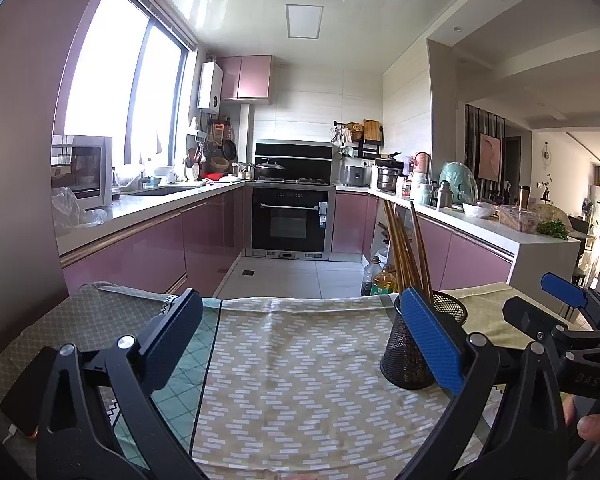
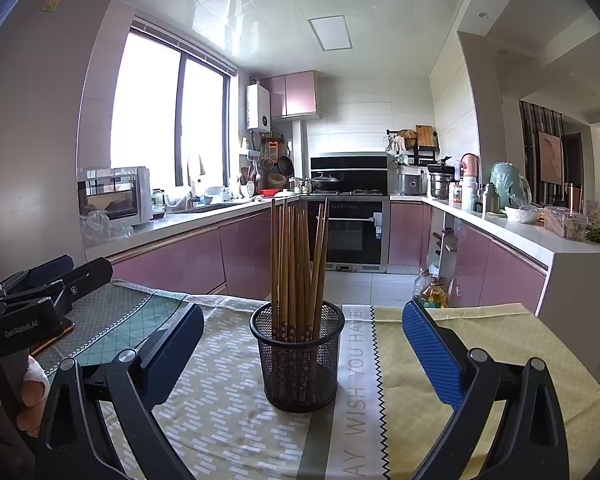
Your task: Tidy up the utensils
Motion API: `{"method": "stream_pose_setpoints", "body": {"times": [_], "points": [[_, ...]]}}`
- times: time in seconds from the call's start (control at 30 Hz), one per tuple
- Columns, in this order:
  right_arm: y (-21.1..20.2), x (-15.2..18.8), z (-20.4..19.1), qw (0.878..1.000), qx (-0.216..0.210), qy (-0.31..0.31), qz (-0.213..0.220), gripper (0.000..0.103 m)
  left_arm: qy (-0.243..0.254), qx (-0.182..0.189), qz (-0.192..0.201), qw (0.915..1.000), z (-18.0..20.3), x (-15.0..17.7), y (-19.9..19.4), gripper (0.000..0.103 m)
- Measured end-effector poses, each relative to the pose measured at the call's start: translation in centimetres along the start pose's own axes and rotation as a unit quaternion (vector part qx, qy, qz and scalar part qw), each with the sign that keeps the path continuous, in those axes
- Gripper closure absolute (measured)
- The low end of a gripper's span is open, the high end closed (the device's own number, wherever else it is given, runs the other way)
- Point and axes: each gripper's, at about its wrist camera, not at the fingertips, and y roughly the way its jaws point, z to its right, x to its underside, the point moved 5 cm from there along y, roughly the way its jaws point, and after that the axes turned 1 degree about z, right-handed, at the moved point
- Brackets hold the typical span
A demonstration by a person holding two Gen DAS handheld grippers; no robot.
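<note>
A black mesh holder (image 2: 300,360) stands upright on the table with several wooden chopsticks (image 2: 296,264) standing in it. My right gripper (image 2: 300,344) is open and empty, its jaws wide apart on either side of the holder, not touching it. My left gripper (image 1: 300,332) is open and empty over the patterned cloth; the holder (image 1: 416,344) with chopsticks (image 1: 408,256) shows partly behind its right finger (image 1: 432,340). The right gripper shows at the right edge of the left wrist view (image 1: 564,300), and the left gripper at the left edge of the right wrist view (image 2: 52,280).
The table is covered with patterned cloths (image 1: 300,380). A dark phone (image 1: 28,392) lies at the table's left edge. Beyond the table is a kitchen with pink cabinets, an oven (image 1: 290,220), a counter (image 2: 540,236) on the right and oil bottles (image 2: 432,292) on the floor.
</note>
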Motion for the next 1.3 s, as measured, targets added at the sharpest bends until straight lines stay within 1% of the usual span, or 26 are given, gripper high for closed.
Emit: {"method": "stream_pose_setpoints", "body": {"times": [1.3], "points": [[0.2,-0.25,0.17,1.0,0.001,0.005,0.0,0.007,-0.001,-0.005,-0.001,1.0,-0.25,-0.27,-0.32,0.006]]}}
